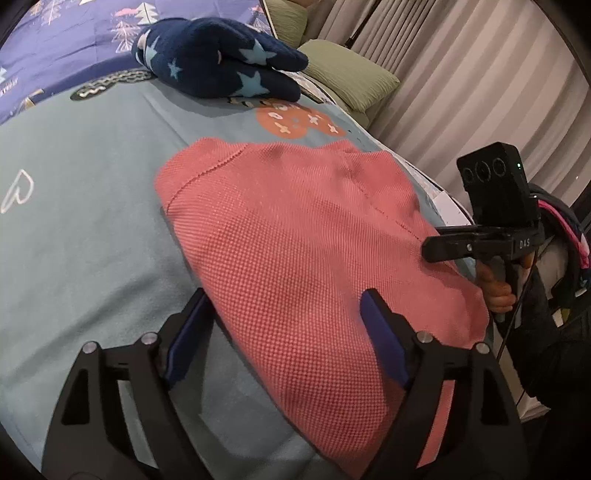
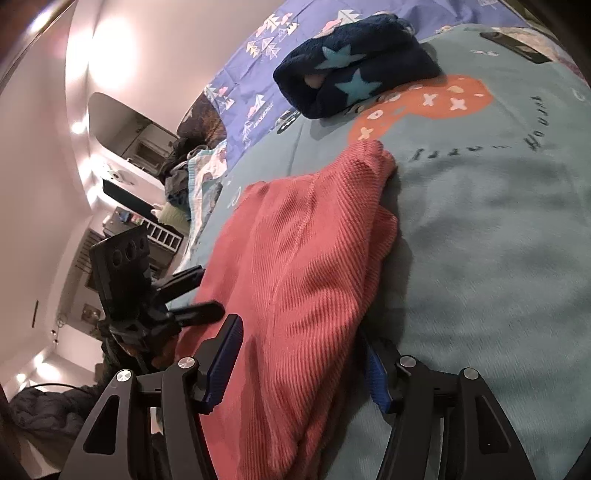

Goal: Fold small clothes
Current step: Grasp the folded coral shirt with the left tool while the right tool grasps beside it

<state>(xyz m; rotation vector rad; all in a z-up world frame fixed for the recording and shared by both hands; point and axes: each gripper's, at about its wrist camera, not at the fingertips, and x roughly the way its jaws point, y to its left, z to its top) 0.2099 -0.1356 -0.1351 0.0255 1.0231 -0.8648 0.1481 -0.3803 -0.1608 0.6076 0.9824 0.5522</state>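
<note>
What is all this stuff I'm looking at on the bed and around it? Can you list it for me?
Knit garment: one, coral pink, lying on the blanket between both tools.
Folded fleece bundle: one, navy with light blue stars, on the blanket beyond the pink garment.
Blanket: one, grey-blue with an orange patch, covering the bed.
Sheet: one, purple with tree print, beyond the blanket.
Pillows: two, olive green, by the curtain.
Curtain: one, pale beige, behind the bed.
Left tool: one, black with blue pads, open, straddling the garment's near edge.
Right tool: one, black with blue pads, open over the garment.
</note>
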